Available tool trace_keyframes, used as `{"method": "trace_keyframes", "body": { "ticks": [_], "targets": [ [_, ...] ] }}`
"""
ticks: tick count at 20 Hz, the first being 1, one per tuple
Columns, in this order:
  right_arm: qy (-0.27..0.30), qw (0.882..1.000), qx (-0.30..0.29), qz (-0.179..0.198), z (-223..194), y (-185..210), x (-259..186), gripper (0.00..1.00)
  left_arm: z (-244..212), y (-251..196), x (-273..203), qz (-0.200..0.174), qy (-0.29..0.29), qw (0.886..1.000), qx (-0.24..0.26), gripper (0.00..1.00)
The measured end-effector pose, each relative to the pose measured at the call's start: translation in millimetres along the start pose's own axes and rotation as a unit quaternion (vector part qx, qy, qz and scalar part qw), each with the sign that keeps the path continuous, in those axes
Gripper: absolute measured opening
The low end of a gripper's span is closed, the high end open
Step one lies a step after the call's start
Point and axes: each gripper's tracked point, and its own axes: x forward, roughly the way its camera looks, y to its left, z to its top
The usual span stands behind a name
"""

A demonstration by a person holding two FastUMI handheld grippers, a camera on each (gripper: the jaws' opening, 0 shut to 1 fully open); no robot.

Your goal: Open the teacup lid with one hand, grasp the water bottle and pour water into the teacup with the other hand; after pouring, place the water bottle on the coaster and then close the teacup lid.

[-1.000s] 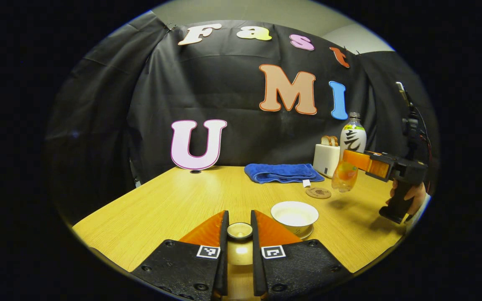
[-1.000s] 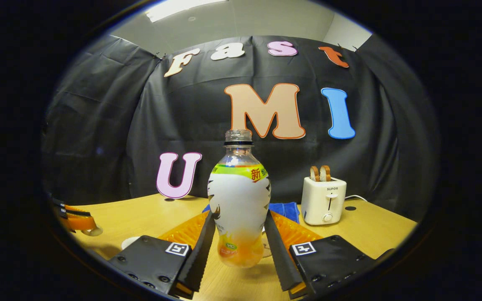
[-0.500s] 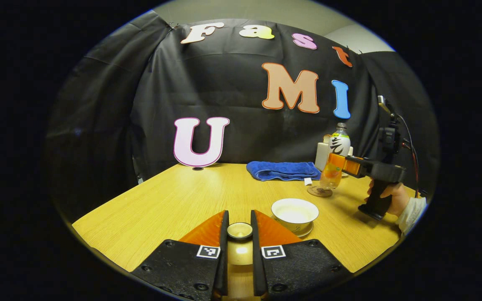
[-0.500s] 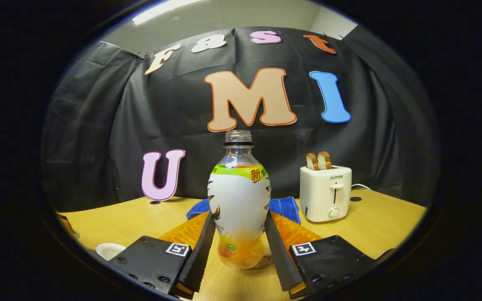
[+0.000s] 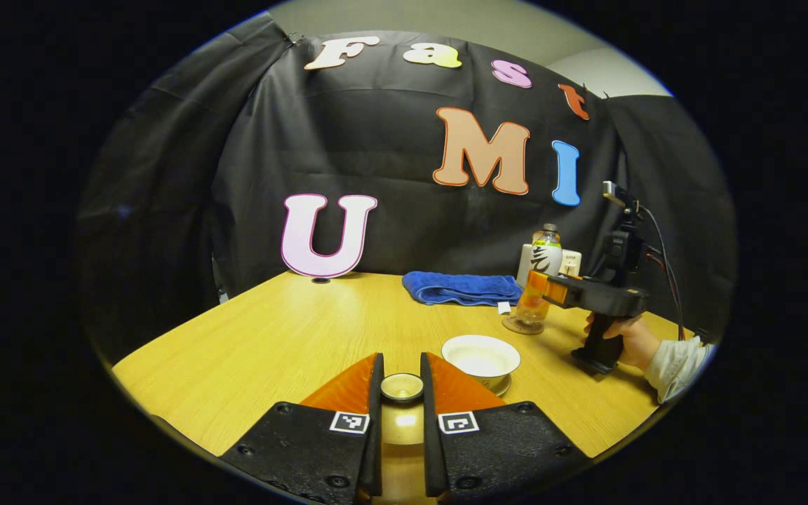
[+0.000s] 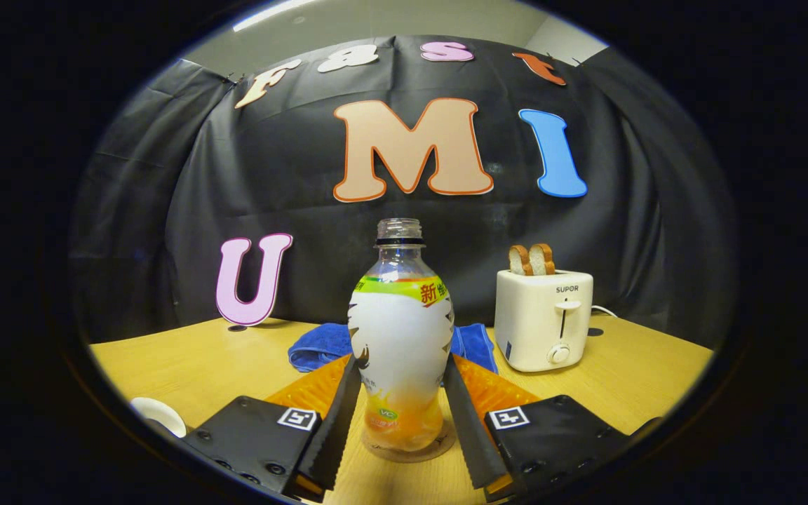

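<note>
In the left gripper view there is one left gripper (image 5: 402,393), one teacup lid (image 5: 402,386), one teacup (image 5: 480,357), one water bottle (image 5: 538,284), one coaster (image 5: 520,326), one blue towel (image 5: 461,287) and one toaster (image 5: 567,262). The left gripper's jaws are nearly closed, both fingers pressing on the small round knob of the teacup lid, which is held knob-forward above the near edge of the table (image 5: 285,337). The teacup stands open on its saucer just right of the gripper, mouth upward, near the table's near edge. Farther back toward the right edge, the water bottle stands upright with its long axis vertical and its neck pointing up, its base on the coaster. The right gripper (image 5: 534,293) grips the bottle low on its body, held by a hand (image 5: 628,337) in a pale sleeve. The towel lies folded along the far edge, and the toaster is partly hidden behind the bottle.

In the right gripper view there is one right gripper (image 6: 398,403), one water bottle (image 6: 400,344), one coaster (image 6: 408,449), one toaster (image 6: 543,319) with two slices of bread (image 6: 532,259), one towel (image 6: 320,347) and one teacup (image 6: 157,415). The jaws are part open, both fingers against the bottle's lower sides. The uncapped bottle is upright, mouth up, and its base appears to rest on the coaster. The toaster stands toward the far right corner, the towel behind the bottle, and the teacup at the lower left.
</note>
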Motion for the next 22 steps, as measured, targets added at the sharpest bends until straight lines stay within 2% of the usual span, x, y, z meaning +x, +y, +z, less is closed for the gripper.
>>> {"method": "trace_keyframes", "body": {
  "ticks": [10, 15, 16, 21, 22],
  "targets": [
    [0.012, 1.0, -0.002, -0.006, -11.0, -0.6, 5.7, 0.73, -0.8, 1.0, -0.2, 0.0, -0.001, 1.0, 0.007, 0.21],
    [0.017, 1.0, 0.01, -0.002, -10.6, -1.4, 6.1, 0.8, 1.2, 3.9, -0.8, 0.005, -0.003, 1.0, 0.0, 0.21],
    [0.017, 1.0, 0.009, -0.001, -10.2, -0.3, 6.1, 0.77, 1.4, 4.4, -1.1, 0.005, -0.003, 1.0, 0.0, 0.21],
    [0.017, 1.0, 0.004, 0.004, -12.1, 3.0, 3.5, 0.89, 3.4, -0.7, -0.2, -0.001, -0.004, 1.0, -0.001, 0.22],
    [0.017, 1.0, 0.002, 0.004, -11.5, 3.6, 3.2, 0.88, 2.3, -1.4, 0.1, -0.004, -0.003, 1.0, -0.001, 0.22]
  ]
}}
